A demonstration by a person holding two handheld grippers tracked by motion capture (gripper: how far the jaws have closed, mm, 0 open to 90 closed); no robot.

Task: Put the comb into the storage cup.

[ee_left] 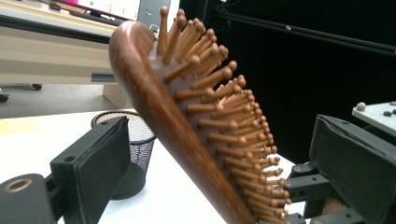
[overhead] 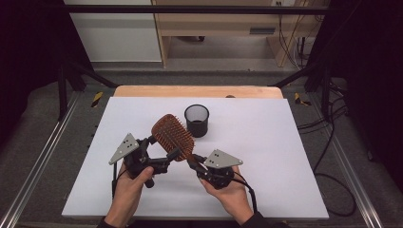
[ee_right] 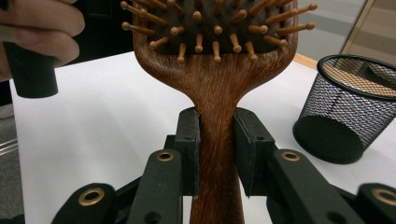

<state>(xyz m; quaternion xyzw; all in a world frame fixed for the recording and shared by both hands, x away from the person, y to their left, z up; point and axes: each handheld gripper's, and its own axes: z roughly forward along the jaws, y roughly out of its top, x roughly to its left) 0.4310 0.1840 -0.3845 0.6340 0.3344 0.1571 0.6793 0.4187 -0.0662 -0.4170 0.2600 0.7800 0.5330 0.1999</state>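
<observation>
Right gripper (ee_right: 217, 154) is clamped on the wooden hairbrush (overhead: 173, 136) handle, pads pressing both sides, brush head raised off the white table (overhead: 266, 156) and angled up past its jaws. Left gripper (ee_left: 224, 163) is open, jaws straddling the brush head, apparently without contact, though the far pad is hard to read. Black mesh cup (overhead: 196, 120) stands upright just beyond the brush head.

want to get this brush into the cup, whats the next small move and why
Probably carry the brush over the mesh cup. The right gripper is clamped on its handle, and the left gripper stands open around the head, so nothing else holds it.
</observation>
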